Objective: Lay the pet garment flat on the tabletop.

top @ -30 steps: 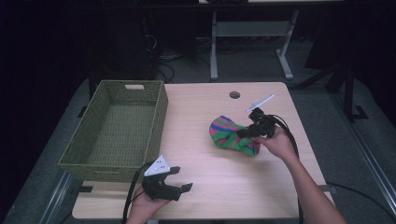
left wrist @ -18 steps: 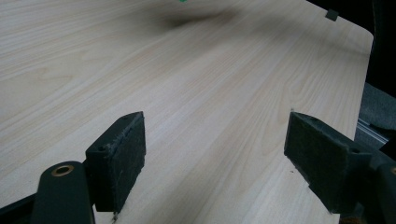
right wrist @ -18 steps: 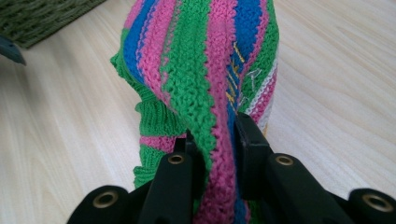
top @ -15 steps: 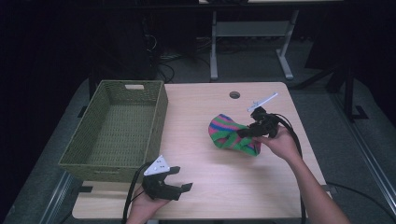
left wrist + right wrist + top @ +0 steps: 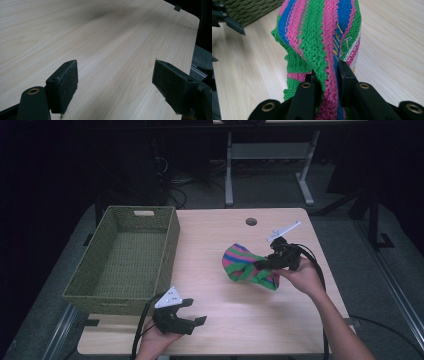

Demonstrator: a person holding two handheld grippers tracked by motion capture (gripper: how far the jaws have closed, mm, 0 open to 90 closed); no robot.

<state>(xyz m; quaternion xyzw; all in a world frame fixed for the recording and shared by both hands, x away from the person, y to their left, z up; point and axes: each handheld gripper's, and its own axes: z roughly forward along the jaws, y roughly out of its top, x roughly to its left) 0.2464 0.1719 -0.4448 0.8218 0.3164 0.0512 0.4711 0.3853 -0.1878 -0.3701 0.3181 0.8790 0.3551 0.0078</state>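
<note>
A knitted cloth (image 5: pixel 245 266) striped green, pink and blue hangs at the right of the wooden table (image 5: pixel 215 240). My right gripper (image 5: pixel 260 266) is shut on its edge and holds it partly lifted off the wood. In the right gripper view the cloth (image 5: pixel 322 37) bunches up between the two black jaws, with my right gripper (image 5: pixel 328 77) clamped on a fold. My left gripper (image 5: pixel 196 312) rests near the table's front edge, open with nothing in it. In the left gripper view my left gripper (image 5: pixel 115 80) has its pads (image 5: pixel 67 82) wide apart over bare wood.
A green woven basket (image 5: pixel 165 255) stands at the left of the table, with nothing inside. A round cable hole (image 5: pixel 251 221) lies near the far edge. Beyond the table stand a metal frame (image 5: pixel 270 165) and cables on a dark floor.
My right gripper has lifted the striped cloth slightly, so it bunches higher off the table. The left gripper has stayed in place.
</note>
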